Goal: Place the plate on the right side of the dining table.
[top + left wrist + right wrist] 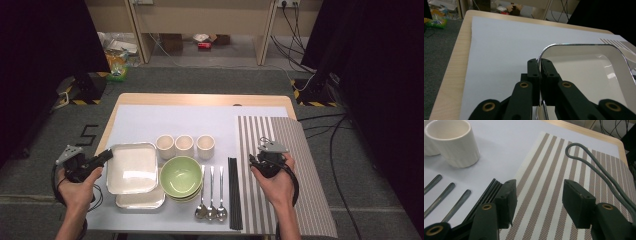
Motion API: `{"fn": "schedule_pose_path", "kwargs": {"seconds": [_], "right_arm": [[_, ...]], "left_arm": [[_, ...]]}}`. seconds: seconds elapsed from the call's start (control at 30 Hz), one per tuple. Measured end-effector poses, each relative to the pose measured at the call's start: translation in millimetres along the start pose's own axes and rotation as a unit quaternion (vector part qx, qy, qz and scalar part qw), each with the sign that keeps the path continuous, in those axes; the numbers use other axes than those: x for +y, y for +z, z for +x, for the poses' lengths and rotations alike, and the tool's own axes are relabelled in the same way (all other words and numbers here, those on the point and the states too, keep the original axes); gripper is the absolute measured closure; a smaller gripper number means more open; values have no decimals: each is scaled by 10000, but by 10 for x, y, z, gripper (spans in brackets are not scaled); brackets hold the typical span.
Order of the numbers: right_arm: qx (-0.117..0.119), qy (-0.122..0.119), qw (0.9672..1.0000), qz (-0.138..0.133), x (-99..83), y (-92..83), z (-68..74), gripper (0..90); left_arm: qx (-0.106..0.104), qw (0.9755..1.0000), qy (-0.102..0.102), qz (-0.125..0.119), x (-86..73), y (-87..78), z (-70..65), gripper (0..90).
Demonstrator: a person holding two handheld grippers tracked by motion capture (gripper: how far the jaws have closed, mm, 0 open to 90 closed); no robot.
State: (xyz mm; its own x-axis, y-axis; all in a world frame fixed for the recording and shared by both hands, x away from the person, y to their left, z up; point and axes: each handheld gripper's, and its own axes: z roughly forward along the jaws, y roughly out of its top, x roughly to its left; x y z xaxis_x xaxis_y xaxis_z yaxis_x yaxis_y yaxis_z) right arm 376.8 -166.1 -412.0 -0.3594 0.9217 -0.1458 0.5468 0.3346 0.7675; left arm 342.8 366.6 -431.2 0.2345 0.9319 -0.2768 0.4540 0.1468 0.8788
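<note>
My left gripper [106, 155] is shut on the left rim of a square white plate [132, 168], which lies on a second white plate [145, 201]. In the left gripper view the two black jaws [540, 67] pinch the thin rim of the plate [586, 75]. My right gripper [265, 153] rests over the striped placemat [285, 175]. Its jaws stand open [539, 202] with nothing between them above the placemat [554, 167].
A green bowl [181, 176] sits right of the plates, with three cream cups [184, 145] behind it. Three spoons [211, 194] and black chopsticks [234, 192] lie between bowl and placemat. A cup [454, 142] and the chopsticks [485, 193] lie left of my right gripper.
</note>
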Motion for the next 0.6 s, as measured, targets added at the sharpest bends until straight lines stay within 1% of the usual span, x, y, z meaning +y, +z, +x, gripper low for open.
{"fn": "schedule_pose_path", "kwargs": {"seconds": [0.07,0.13,0.23,0.27,0.3,0.33,0.37,0.43,0.5,0.6], "right_arm": [[1,-8,10000,-10,6,8,3,460],[9,-27,10000,-11,10,11,1,460],[9,-2,10000,-18,22,15,6,460],[11,-21,10000,-22,26,18,7,460],[3,26,10000,-19,27,17,16,460],[16,3,10000,-27,30,22,17,461],[20,1,10000,-12,32,24,22,461],[42,-33,10000,-18,37,38,26,461],[40,-23,10000,-15,40,39,30,461],[42,-11,10000,-36,57,37,31,461]], "left_arm": [[-18,9999,24,-108,26,-13,-15,866],[-24,9999,21,-144,38,-16,-21,866],[-52,9995,45,-318,87,-22,-36,866],[-52,9995,45,-318,87,-22,-36,866],[-57,9992,60,-379,109,-24,-42,866],[-57,9992,60,-379,109,-24,-42,866],[-69,9990,62,-441,126,-17,-45,867],[-71,9988,64,-478,143,-14,-45,867],[-75,9987,67,-502,153,-14,-39,867],[-56,9983,36,-574,187,-10,-29,867]]}}
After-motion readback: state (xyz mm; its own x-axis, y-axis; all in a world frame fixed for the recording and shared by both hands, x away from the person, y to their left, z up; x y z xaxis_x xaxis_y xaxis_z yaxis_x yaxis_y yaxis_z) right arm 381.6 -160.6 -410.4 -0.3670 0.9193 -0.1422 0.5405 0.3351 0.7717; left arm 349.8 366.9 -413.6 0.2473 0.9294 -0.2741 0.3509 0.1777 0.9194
